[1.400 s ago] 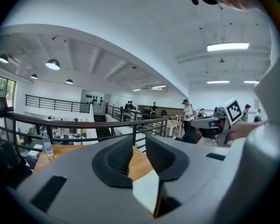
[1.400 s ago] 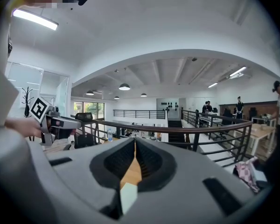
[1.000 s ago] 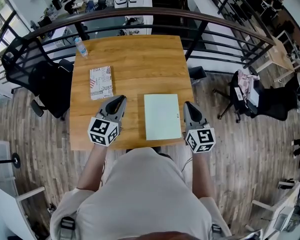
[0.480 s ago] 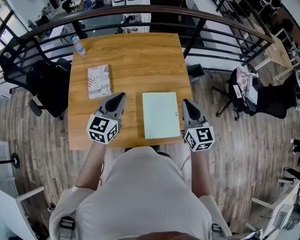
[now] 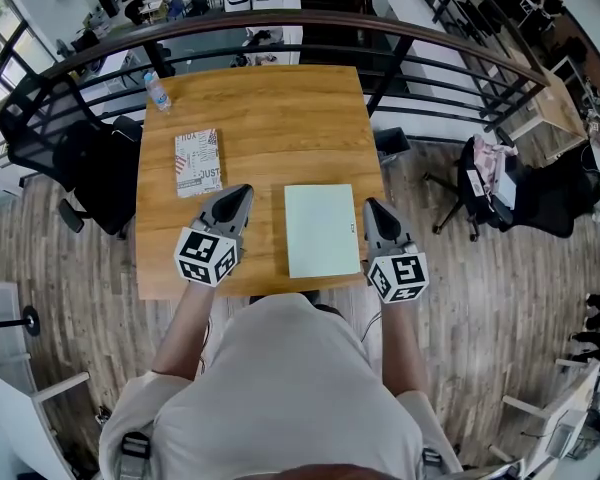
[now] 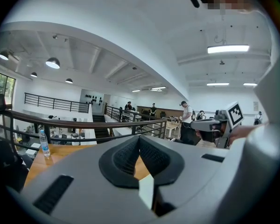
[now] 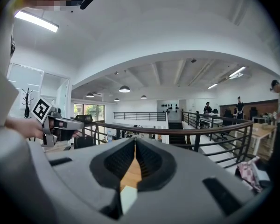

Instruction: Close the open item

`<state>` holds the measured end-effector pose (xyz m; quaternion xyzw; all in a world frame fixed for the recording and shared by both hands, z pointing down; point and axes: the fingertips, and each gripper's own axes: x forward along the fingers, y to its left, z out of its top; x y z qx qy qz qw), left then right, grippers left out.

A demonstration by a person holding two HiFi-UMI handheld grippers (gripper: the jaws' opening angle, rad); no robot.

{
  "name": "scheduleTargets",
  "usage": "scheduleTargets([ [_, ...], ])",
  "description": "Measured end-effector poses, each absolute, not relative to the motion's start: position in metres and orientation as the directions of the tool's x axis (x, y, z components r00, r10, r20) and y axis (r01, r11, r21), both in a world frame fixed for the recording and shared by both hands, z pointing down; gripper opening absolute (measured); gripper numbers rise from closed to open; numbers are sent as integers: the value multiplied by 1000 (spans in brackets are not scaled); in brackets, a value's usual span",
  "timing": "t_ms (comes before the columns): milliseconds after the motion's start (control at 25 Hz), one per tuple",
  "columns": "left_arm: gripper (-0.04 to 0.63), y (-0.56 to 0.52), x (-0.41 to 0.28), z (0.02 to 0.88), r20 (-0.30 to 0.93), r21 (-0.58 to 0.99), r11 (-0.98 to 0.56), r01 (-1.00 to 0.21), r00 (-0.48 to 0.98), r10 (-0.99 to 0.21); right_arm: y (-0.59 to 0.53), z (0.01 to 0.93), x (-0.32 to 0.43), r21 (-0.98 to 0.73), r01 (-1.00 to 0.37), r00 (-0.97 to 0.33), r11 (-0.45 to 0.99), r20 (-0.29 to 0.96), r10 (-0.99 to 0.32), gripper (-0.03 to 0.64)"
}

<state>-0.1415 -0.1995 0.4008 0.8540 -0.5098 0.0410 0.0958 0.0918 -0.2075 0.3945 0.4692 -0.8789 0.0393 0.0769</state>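
A pale green notebook point(image 5: 322, 230) lies flat with its cover down on the wooden table point(image 5: 270, 118), near the front edge. My left gripper point(image 5: 242, 194) hovers just left of it with its jaws pressed together and nothing between them. My right gripper point(image 5: 370, 206) hovers at the notebook's right edge, also shut and empty. In the left gripper view the pads point(image 6: 130, 155) meet over the tabletop, and the right gripper point(image 6: 214, 125) shows at the right. In the right gripper view the pads point(image 7: 144, 157) meet likewise, with the left gripper point(image 7: 56, 124) at the left.
A patterned book point(image 5: 198, 162) lies closed on the table's left side. A water bottle point(image 5: 158, 94) stands at the far left corner. A dark railing point(image 5: 280, 28) runs behind the table. A black chair point(image 5: 70, 158) stands left; another chair with clothing point(image 5: 500, 183) stands right.
The head view has shifted slightly. Both grippers and the notebook keep the same places on and over the table.
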Motion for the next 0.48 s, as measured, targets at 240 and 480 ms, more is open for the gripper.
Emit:
scheduleTargets([
  [240, -6, -200, -141, 401, 165, 133, -456, -880, 473, -865, -209, 392, 91, 11, -828, -552, 561, 168, -817, 11],
  [480, -6, -203, -141, 401, 162, 142, -454, -879, 474, -866, -212, 392, 94, 13, -830, -548, 558, 168, -819, 11],
])
